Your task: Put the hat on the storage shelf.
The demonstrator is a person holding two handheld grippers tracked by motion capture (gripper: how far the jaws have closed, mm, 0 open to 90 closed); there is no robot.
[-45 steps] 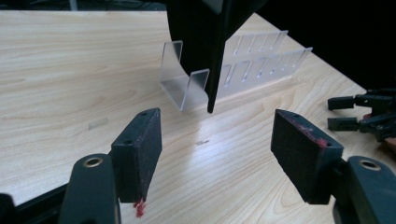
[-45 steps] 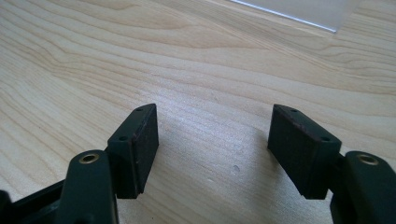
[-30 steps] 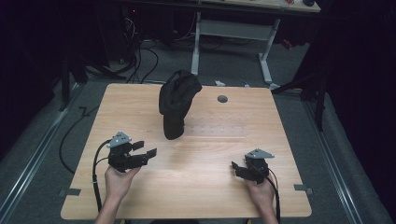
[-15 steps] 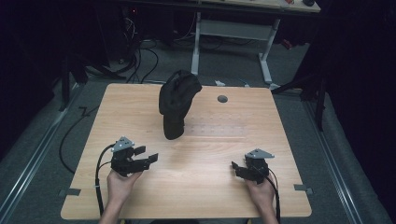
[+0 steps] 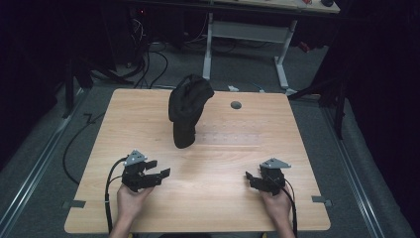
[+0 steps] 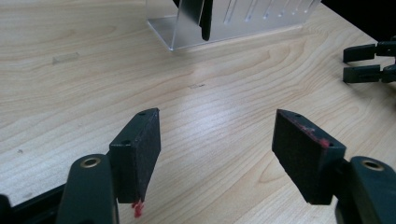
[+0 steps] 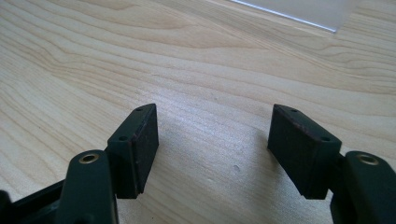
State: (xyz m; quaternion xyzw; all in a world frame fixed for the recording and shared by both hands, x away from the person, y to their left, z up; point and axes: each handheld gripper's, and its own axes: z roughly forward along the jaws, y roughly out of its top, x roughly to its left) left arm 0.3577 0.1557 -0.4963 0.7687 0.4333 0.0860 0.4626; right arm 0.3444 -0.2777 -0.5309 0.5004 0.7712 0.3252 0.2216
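Resting on table (image 5: 218,163) | left gripper (image 5: 157,172) fingers wide, empty | right gripper (image 5: 251,179) likewise | clear stand (image 6: 224,23) under black glove (image 5: 187,106)

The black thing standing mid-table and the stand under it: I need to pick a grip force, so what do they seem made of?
The black thing looks like soft matte fabric, perhaps a glove or cap: it slumps in folds and gives no shine. The stand appears to be clear glossy plastic, likely acrylic: the wood grain shows through it and its edges catch light. The table looks like light wood or laminate.
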